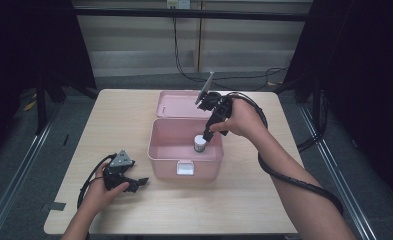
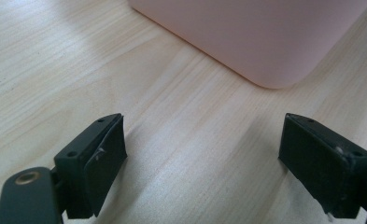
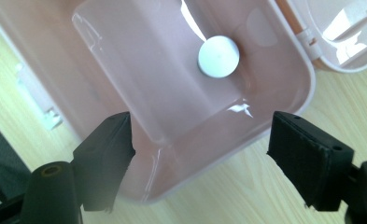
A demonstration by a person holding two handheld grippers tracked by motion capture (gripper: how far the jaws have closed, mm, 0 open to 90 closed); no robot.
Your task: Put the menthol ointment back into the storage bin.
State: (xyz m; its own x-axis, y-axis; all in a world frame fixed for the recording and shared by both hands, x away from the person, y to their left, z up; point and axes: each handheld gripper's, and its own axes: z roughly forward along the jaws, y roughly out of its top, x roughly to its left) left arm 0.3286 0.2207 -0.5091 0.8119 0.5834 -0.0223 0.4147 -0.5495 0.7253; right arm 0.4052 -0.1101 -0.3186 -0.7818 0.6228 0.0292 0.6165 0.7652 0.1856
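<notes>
Inside the pink box: a small white-capped bottle (image 1: 200,143) stands upright near the right wall, so it sits clear of the rim.
Pink box (image 1: 164,150): mid-table, lid (image 1: 176,104) thrown back behind it, leaving the top free for reaching in.
Right gripper (image 1: 207,136): poised above the bottle, fingers (image 3: 307,158) spread wide and empty; judged to be either just letting go or about to grasp.
Left gripper (image 1: 136,183): resting on the table (image 1: 244,200) left of the box, fingers wide, holding nothing, kept out of the way.
</notes>
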